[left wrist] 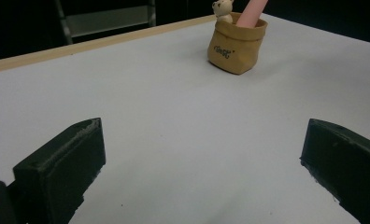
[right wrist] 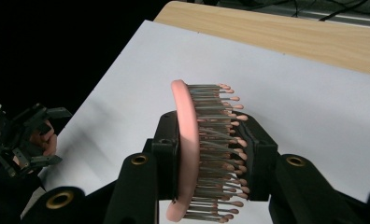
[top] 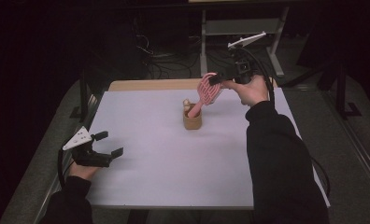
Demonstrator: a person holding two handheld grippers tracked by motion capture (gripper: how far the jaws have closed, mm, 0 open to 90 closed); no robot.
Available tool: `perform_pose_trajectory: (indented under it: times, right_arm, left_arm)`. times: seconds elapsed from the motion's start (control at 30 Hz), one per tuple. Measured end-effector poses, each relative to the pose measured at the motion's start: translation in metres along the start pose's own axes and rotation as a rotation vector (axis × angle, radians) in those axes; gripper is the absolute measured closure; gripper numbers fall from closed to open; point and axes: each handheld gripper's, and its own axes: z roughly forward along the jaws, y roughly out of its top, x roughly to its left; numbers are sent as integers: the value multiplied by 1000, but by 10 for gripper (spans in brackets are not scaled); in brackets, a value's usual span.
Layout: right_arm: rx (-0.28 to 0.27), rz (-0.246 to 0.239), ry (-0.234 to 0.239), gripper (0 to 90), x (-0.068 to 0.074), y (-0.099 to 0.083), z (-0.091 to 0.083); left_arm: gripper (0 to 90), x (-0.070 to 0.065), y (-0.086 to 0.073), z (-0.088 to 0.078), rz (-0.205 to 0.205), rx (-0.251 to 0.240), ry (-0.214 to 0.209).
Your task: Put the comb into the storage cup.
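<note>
With the right tool (top: 217, 80) clamped on the pink hairbrush (top: 208, 89) head near the worktop's (top: 164, 154) far edge, handle in the small brown bag (top: 192, 119), any sideways drag could topple it, the left tool (top: 109, 143) gaping idle.

Hairbrush (top: 207, 91) handle in pouch (top: 192, 120) mid-table (top: 174, 163)

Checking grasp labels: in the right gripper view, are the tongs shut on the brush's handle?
No: the right tongs clamp the brush by its head, back and bristles.
</note>
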Motion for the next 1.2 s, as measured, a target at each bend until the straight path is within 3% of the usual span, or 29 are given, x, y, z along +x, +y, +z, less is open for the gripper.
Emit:
perform_pose_trajectory:
  times: [0.7, 1.2]
  right_arm:
    - [4, 25, 22, 631, -11, -9, 24]
    - [-6, 49, 10, 630, -14, -11, 32]
  left_arm:
    - [0, 1, -7, -2, -16, 0, -13]
    - [0, 1, -10, 0, -19, 12, -13]
